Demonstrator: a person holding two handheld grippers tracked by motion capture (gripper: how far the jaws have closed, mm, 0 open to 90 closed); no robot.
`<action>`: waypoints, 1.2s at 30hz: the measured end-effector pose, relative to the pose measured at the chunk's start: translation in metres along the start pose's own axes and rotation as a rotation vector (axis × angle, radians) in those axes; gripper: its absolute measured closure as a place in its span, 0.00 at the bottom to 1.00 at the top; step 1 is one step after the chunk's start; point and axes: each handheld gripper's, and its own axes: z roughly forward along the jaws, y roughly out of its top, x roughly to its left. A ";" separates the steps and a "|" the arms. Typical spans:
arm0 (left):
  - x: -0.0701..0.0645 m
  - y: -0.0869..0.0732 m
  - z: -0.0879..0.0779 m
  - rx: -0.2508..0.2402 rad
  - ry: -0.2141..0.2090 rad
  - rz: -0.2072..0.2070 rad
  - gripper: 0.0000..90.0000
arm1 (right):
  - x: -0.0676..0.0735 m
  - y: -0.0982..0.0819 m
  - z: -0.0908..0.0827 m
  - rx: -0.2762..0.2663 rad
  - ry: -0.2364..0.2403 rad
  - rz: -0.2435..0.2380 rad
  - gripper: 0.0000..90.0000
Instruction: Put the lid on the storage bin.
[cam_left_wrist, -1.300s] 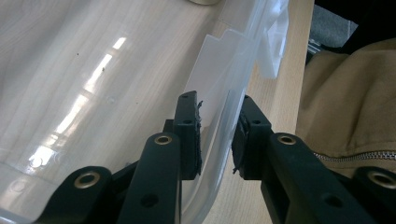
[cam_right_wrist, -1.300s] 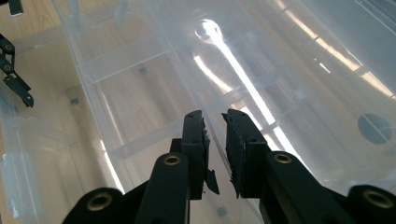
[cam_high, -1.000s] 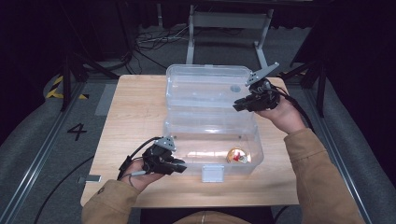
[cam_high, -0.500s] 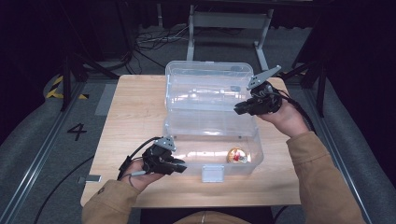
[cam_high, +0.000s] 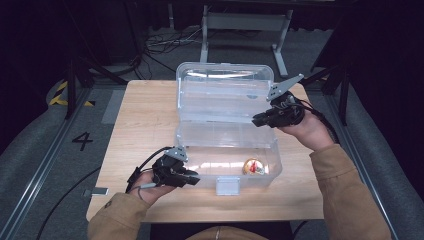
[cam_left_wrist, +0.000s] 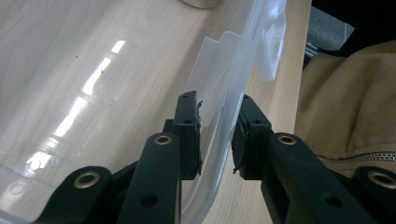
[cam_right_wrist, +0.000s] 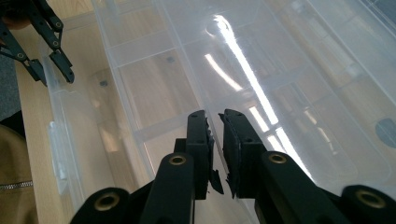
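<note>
At the near wall of the clear box (cam_high: 227, 150), the left gripper (cam_left_wrist: 217, 135) clamps the rim while the right gripper (cam_right_wrist: 215, 135) pinches the lifted tray (cam_high: 220, 102) above the box's hinge. Next comes a steady lift of that tray.

the small round thing (cam_high: 253, 166) in the clear box (cam_high: 200, 142) is too blurred to identify.

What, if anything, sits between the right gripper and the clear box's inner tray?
Nothing visible does. The right gripper is at the right end of the tray in the open clear box, its jaws nearly together with a narrow gap showing in its own view. The left gripper clamps the box's front wall.
</note>
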 end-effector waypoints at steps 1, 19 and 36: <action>0.000 0.000 0.000 0.000 0.000 0.000 0.82 | 0.001 0.000 0.000 0.001 0.002 -0.002 0.91; 0.000 0.000 0.000 -0.004 -0.005 0.000 0.82 | 0.012 -0.006 -0.004 0.001 0.018 -0.029 0.92; 0.000 0.000 0.000 -0.004 -0.004 0.002 0.82 | 0.026 -0.010 -0.005 0.015 0.023 -0.055 0.93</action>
